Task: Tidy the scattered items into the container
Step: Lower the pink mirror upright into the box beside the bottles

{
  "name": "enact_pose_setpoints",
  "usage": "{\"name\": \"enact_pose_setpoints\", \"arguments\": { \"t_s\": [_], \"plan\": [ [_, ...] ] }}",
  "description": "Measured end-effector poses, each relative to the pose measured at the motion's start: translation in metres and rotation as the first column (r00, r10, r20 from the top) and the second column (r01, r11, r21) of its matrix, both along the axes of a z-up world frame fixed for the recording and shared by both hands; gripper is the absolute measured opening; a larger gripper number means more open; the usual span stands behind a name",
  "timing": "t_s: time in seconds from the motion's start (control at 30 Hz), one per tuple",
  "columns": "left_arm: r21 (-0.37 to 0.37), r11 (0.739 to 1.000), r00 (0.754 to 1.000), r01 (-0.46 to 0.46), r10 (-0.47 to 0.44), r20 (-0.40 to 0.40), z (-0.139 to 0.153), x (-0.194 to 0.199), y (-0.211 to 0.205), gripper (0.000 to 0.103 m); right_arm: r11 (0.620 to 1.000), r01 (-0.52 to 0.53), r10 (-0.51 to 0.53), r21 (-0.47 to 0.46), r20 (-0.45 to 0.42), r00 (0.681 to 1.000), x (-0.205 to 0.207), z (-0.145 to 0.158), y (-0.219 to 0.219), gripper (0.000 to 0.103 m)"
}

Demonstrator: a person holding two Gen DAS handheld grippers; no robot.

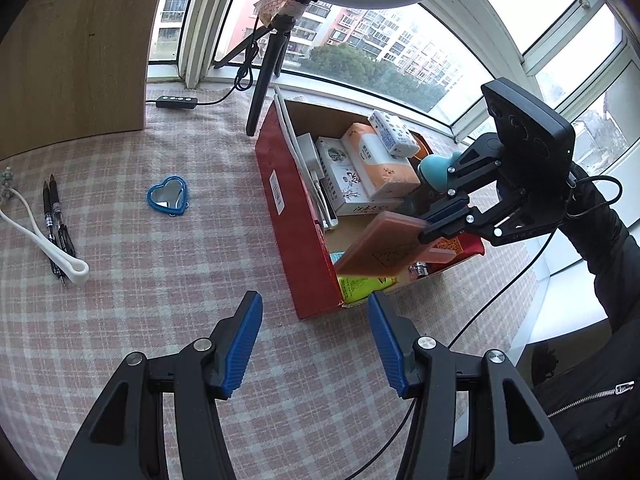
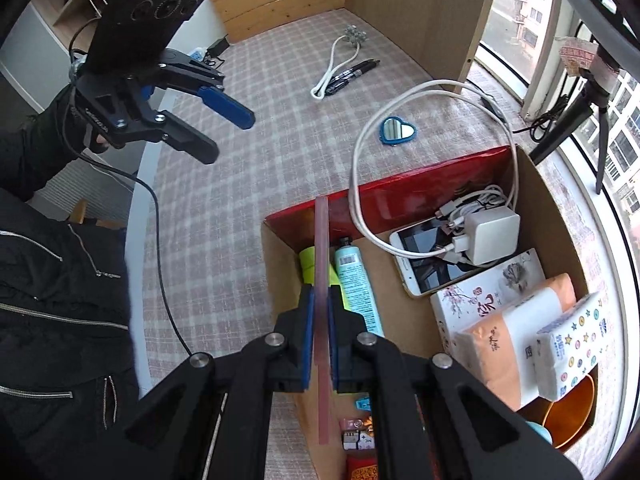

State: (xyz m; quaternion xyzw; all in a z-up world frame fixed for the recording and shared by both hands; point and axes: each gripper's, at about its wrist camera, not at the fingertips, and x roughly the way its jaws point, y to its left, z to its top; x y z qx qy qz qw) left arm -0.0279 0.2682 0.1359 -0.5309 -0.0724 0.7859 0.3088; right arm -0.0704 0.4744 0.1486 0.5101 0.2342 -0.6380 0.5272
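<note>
The red cardboard box stands on the checked cloth with tissue packs, a phone, a charger and a tube inside. My right gripper is shut on a flat pink notebook, held edge-on over the box's near end. My left gripper is open and empty, above the cloth in front of the box. A blue heart mirror, two black pens and a white cord lie loose on the cloth.
A ring-light tripod stands behind the box by the window. A wooden panel rises at the table's back. A white cable loops out over the box wall. The table edge runs at the left in the right wrist view.
</note>
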Motion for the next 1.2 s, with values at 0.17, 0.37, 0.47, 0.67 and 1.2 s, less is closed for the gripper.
{"name": "enact_pose_setpoints", "arguments": {
  "t_s": [0.17,0.37,0.47,0.67,1.2],
  "plan": [
    [0.0,1.0,1.0,0.0,0.0,0.001,0.0,0.002,0.0,0.051,0.999,-0.039,0.039,0.033,0.013,0.999,0.006,-0.013,-0.008,0.006],
    [0.001,1.0,1.0,-0.017,0.017,0.015,-0.003,0.0,-0.001,0.051,0.993,-0.109,0.108,0.04,0.021,0.994,0.011,-0.021,-0.017,0.007],
    [0.001,1.0,1.0,-0.018,0.018,0.013,-0.003,0.0,0.0,0.051,0.993,-0.113,0.112,0.034,0.035,0.993,0.004,-0.026,-0.018,0.007],
    [0.0,1.0,1.0,-0.017,0.017,0.01,-0.002,-0.002,0.001,0.051,0.993,-0.12,0.119,0.015,0.028,0.992,0.006,-0.03,-0.018,0.007],
    [0.003,1.0,1.0,-0.007,0.007,0.017,-0.004,-0.005,0.004,0.051,0.996,-0.071,0.072,-0.047,0.019,0.997,0.001,-0.019,-0.006,0.007]
  ]
}}
